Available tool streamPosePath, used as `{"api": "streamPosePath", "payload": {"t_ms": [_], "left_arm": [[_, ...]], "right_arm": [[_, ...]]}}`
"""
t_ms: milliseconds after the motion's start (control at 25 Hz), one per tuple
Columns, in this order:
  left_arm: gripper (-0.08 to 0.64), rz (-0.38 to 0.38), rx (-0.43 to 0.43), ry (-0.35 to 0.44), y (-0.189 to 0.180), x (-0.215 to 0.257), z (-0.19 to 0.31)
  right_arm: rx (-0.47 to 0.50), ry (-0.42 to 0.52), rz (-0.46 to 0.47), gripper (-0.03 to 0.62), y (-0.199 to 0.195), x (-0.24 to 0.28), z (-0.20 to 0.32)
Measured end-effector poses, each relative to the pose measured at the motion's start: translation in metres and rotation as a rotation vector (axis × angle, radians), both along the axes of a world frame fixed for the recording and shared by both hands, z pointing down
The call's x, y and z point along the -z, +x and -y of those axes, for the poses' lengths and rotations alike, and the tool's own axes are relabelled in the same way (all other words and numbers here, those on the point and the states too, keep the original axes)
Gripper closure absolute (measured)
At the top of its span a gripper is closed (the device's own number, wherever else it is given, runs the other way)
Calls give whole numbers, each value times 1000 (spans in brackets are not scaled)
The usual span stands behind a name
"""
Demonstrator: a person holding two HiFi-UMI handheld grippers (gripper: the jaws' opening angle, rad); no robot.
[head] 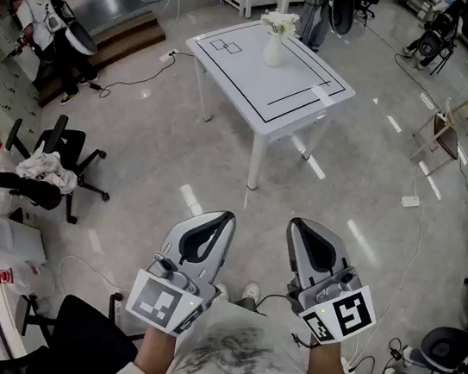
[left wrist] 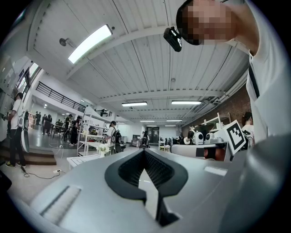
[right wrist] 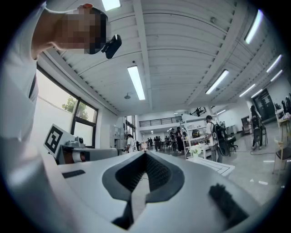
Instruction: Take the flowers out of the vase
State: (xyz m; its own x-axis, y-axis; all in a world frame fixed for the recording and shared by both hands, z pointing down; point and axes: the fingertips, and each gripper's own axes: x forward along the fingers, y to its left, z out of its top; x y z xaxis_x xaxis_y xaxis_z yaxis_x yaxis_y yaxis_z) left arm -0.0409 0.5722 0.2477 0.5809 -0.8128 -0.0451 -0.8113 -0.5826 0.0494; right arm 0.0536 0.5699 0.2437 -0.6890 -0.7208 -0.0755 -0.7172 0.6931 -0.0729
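**Two shut grippers, flowers not yet reached**

At the left of the head view, an office chair [head: 69,153] with a white cloth on its seat stands on the floor; it has no part in the task. At lower centre-left, the left gripper [head: 226,217] is held level, with its jaws together and nothing between them. At upper centre, well apart from both grippers, a white table [head: 257,89] carries an upright white vase [head: 273,51]. White flowers [head: 281,22] stand in its neck, and nothing else shows in it. At lower centre-right, the right gripper [head: 296,224] likewise has its jaws closed on nothing.

Judged step: the approach, with removal not yet begun. The next move calls for walking up to the table, parting one gripper's jaws and closing them on the stems above the rim. The other gripper would probably need to steady the vase.
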Motion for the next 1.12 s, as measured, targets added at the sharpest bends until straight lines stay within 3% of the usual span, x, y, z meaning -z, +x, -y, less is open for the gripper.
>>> {"api": "streamPosePath", "payload": {"t_ms": [760,1120], "left_arm": [[552,4,18,10,55,5,18],[552,14,32,-9,57,-1,46]], "right_arm": [[-23,29,-3,577,52,6,22],[-66,47,-31,577,59,2,53]]}}
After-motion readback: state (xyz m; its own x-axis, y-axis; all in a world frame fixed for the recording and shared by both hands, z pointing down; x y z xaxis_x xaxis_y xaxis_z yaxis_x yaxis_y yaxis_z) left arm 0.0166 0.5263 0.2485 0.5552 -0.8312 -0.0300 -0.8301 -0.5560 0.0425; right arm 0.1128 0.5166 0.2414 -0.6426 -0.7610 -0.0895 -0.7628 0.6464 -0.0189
